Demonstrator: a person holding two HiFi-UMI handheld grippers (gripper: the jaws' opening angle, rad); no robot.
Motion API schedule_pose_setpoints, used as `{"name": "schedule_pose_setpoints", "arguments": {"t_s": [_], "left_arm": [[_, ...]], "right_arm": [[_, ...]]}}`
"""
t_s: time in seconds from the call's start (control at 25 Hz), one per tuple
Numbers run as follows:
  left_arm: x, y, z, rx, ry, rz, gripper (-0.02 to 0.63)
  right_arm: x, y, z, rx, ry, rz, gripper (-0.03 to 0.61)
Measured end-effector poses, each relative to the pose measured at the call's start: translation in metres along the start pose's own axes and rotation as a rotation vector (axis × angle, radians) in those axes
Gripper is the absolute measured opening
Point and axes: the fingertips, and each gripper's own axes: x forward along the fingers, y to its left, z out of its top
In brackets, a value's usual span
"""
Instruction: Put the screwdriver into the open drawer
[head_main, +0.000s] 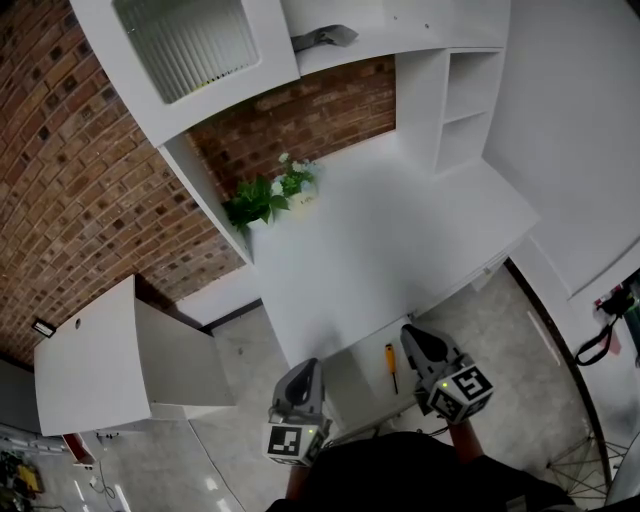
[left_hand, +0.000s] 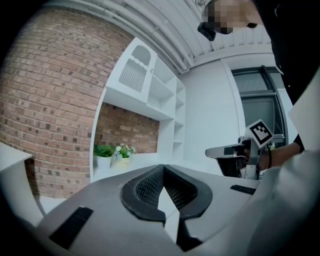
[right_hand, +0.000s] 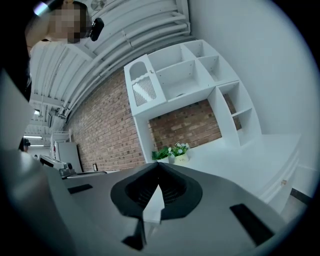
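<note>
**Screwdriver in the drawer, both grippers empty**

One screwdriver (head_main: 391, 366) is seen lying inside the one open drawer (head_main: 352, 385) at the lower centre of the head view, between the two grippers. The left gripper (head_main: 308, 366) and the right gripper (head_main: 410, 333) are each held with jaws closed on nothing. The placing step is judged done; only withdrawal seems called for next. One desk (head_main: 400, 230) and one potted plant (head_main: 262, 198) are counted above.
</note>
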Motion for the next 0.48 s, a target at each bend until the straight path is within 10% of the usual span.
{"name": "schedule_pose_setpoints", "arguments": {"t_s": [0.48], "left_arm": [[-0.01,0.004,0.008,0.003,-0.031,0.045,0.009]], "right_arm": [[-0.015,-0.001,-0.003,-0.06,0.0,-0.04,0.015]]}}
